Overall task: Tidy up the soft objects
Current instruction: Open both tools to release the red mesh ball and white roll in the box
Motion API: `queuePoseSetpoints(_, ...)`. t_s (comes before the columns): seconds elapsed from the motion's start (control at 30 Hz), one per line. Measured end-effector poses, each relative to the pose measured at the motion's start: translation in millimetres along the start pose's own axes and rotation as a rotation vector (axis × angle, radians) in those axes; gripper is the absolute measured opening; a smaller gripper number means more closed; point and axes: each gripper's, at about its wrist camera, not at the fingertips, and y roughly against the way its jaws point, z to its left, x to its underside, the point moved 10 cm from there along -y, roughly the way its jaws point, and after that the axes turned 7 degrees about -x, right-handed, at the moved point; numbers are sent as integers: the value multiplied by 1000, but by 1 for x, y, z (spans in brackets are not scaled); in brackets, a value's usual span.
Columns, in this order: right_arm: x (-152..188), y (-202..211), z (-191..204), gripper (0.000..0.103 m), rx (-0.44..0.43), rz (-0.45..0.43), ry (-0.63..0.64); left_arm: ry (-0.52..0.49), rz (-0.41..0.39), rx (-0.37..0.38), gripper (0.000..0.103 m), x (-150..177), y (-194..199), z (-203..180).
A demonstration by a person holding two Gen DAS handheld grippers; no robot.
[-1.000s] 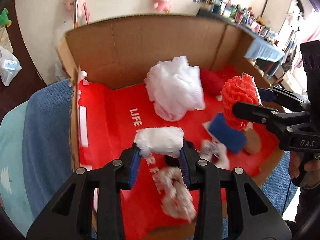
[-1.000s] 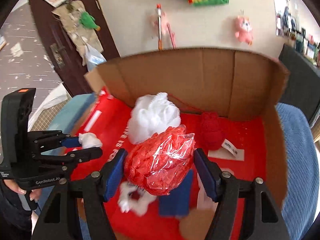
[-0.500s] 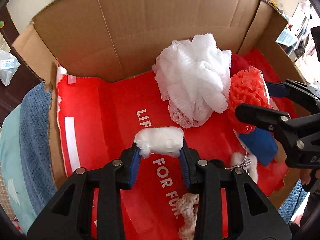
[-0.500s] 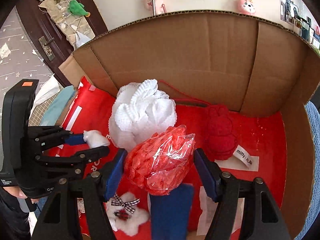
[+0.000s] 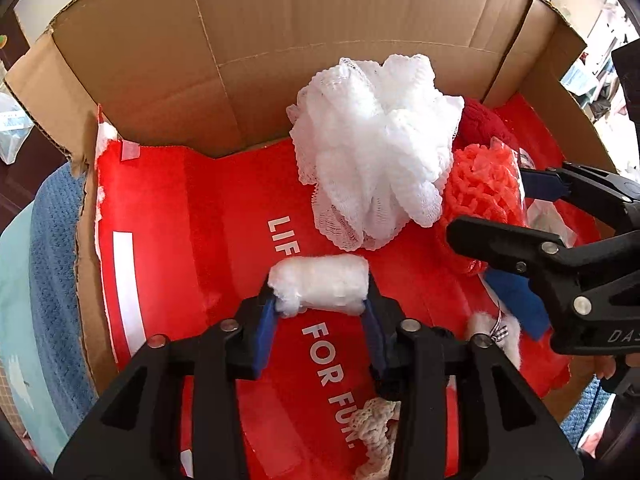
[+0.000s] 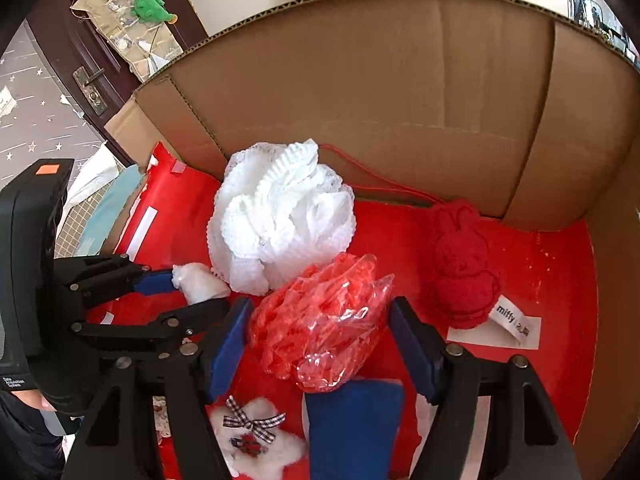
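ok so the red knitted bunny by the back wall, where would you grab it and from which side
Grip the red knitted bunny across its round lower body, coming straight down from above with a finger on either flank. It lies flat on the box floor with bare floor around it, while its ears are thin.

The white mesh puff (image 5: 374, 146) is covering most of the red knitted bunny (image 5: 482, 122) at its 3 o'clock in the left wrist view. The right gripper (image 5: 486, 216) is hiding the lower part of the bagged orange sponge (image 5: 482, 184) and much of the blue cloth (image 5: 516, 306). At 6 o'clock, the cream lace piece (image 5: 374, 432) is running off the frame's bottom edge. In the right wrist view, the blue cloth (image 6: 354, 428) and white bow plush (image 6: 256, 436) are being cut off at 6 o'clock.
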Motion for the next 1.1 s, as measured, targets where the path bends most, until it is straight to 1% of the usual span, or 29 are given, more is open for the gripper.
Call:
queuePoseSetpoints(0.13,3,0,-1,75,3,6,3,2,2,-3,46,-1,-3,6)
queuePoseSetpoints(0.17,4,0,-2,75,6,9,7,1,2,-5,48,-1,-3,6)
queuePoseSetpoints(0.2,4,0,-2,76,9,9,11,-1,2,-5,53,-1,-4,6)
queuePoseSetpoints(0.27,4,1,-2,76,11,9,13,-1,2,-2,57,0,-3,1)
queuePoseSetpoints(0.37,3,1,-1,78,9,9,10,-2,-8,-12,57,3,2,-5)
queuePoseSetpoints(0.5,3,1,0,80,22,8,19,-3,-15,-11,57,3,2,-2)
queuePoseSetpoints(0.67,1,6,2,82,27,-3,24,7,-26,-10,58,3,11,1)
queuePoseSetpoints(0.77,-1,12,4,84,28,-15,26,20,-40,1,62,2,18,3)
queuePoseSetpoints(0.9,-2,22,6,87,44,-37,32,32,-65,18,62,3,31,4)
queuePoseSetpoints(1.0,-1,31,9,87,47,-52,31,41,-88,30,63,5,43,4)
queuePoseSetpoints(1.1,-1,49,14,89,46,-92,28,52,-111,40,63,10,57,3)
